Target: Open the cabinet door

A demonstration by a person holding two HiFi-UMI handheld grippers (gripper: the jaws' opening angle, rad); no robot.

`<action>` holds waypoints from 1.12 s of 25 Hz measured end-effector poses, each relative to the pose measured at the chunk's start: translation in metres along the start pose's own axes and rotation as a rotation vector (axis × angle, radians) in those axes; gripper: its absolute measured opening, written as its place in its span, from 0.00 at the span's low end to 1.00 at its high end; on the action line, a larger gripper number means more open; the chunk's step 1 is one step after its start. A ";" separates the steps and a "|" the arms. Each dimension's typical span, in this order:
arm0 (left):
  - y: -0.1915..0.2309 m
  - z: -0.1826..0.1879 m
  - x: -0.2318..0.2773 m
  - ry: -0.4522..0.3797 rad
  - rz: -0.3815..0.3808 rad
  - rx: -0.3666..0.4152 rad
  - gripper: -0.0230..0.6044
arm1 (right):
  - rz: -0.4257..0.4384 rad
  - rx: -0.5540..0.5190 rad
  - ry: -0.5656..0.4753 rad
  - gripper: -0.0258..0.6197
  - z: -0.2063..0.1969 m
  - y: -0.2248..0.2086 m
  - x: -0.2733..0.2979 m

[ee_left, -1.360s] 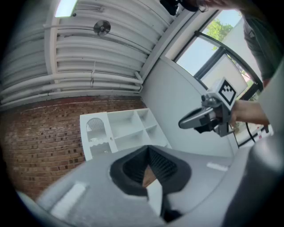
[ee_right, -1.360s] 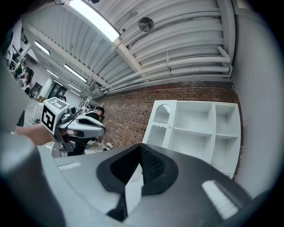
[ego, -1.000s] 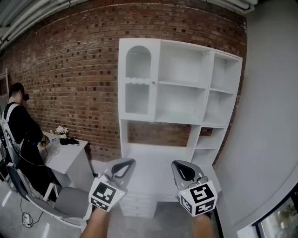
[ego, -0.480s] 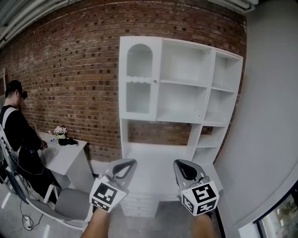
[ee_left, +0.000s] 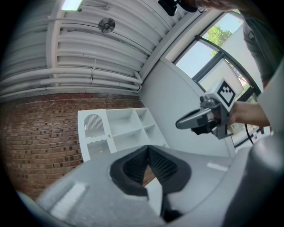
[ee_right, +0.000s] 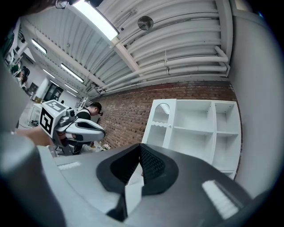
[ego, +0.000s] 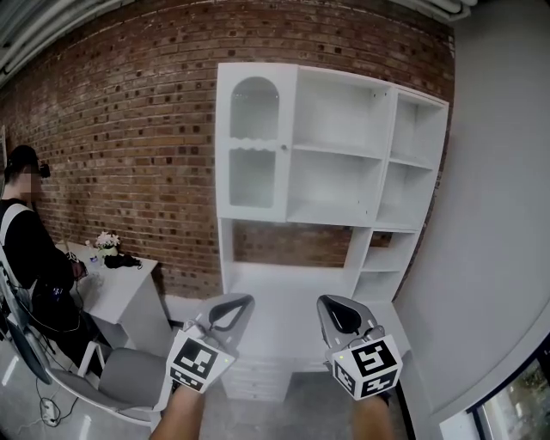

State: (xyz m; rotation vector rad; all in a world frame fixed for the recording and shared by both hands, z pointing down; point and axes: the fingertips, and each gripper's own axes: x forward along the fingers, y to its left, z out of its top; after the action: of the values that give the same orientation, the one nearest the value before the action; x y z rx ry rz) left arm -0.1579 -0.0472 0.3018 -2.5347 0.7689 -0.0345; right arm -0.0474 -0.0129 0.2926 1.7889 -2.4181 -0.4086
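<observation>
Left tongs (ee_left: 148, 150): grey body fills the lower frame; black ribbed pads (ee_left: 165, 165) meet at the tips, nothing between them.
Cabinet (ee_left: 126, 133): white, open shelves, standing against the brick wall (ee_left: 35, 133), well beyond the tips.
Cabinet door (ee_left: 94, 135): left column, arched panel on top, lying flush with the frame.
Right tongs (ee_left: 179, 124): at right, well apart from the cabinet, tips pointing left, jaws together as seen from the side.
Marker cube (ee_left: 225, 92): on the right tongs' rear end.
Hand (ee_left: 246, 113): grips the right tongs.
Ceiling (ee_left: 88, 53): white pipes, light strip (ee_left: 71, 4).
Window (ee_left: 208, 57): upper right, daylight.
</observation>
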 end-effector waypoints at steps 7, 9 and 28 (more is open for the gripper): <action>-0.004 -0.002 0.029 0.028 0.025 0.014 0.04 | 0.048 0.016 -0.018 0.05 -0.009 -0.025 0.015; -0.005 -0.004 0.039 0.038 0.036 0.020 0.04 | 0.067 0.013 -0.025 0.05 -0.011 -0.034 0.019; -0.037 -0.016 0.121 0.106 0.125 0.036 0.04 | 0.177 0.035 -0.070 0.05 -0.045 -0.119 0.029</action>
State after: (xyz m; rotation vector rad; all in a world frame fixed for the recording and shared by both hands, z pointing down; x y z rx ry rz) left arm -0.0396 -0.0917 0.3186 -2.4616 0.9583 -0.1411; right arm 0.0648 -0.0799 0.3003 1.5806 -2.6201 -0.4191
